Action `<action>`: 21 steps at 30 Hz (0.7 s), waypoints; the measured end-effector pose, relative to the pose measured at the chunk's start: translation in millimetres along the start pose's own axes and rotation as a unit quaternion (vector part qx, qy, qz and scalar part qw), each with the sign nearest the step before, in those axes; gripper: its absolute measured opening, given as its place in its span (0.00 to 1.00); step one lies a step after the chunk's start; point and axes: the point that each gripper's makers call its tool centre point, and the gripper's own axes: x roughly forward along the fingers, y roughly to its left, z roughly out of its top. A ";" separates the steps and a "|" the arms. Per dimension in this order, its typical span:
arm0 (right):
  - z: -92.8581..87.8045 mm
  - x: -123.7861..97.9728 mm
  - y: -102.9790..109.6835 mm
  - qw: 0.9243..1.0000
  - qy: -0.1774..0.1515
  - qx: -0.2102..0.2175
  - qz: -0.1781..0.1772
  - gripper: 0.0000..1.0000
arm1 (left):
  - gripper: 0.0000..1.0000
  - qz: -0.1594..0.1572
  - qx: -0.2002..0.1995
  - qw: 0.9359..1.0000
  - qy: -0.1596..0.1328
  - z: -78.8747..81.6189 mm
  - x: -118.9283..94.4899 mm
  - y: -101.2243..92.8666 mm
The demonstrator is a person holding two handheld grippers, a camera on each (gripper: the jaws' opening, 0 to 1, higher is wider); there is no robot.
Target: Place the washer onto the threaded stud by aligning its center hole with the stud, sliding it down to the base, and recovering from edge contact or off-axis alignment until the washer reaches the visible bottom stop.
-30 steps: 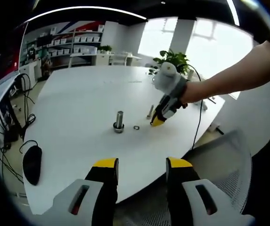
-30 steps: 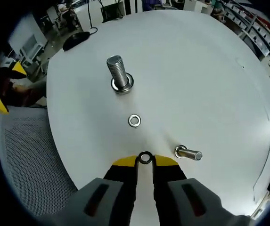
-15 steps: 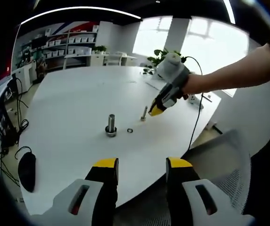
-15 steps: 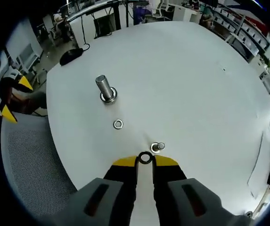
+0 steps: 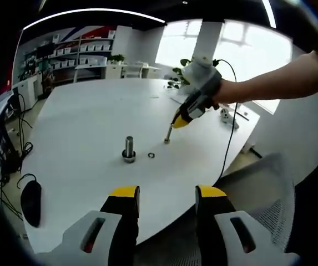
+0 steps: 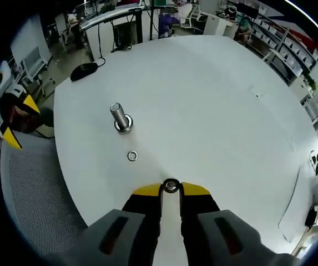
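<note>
Above the slim steel threaded stud [image 5: 168, 134], my right gripper [image 6: 171, 190] clamps the small steel ring washer [image 6: 171, 186]; threading remains; left gripper [image 5: 162, 195] apart

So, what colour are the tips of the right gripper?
Yellow on the right gripper, over dark jaws; clearest in the right gripper view.

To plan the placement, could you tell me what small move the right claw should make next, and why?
Probably ease the right claw straight down. It grips the washer, and in the left gripper view its tip hangs just above the thin stud, so the hole looks about lined up.
</note>
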 end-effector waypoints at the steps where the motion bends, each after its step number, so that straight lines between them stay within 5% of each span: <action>1: -0.6 1.2 -0.9 1.000 0.002 -0.001 0.000 0.13 | 0.39 0.000 -0.001 1.000 0.000 -0.1 -0.1 -0.1; 21: -9.7 21.2 -2.6 0.999 0.038 -0.016 0.014 0.13 | 0.39 0.012 -0.015 1.000 0.002 -7.5 -4.1 5.7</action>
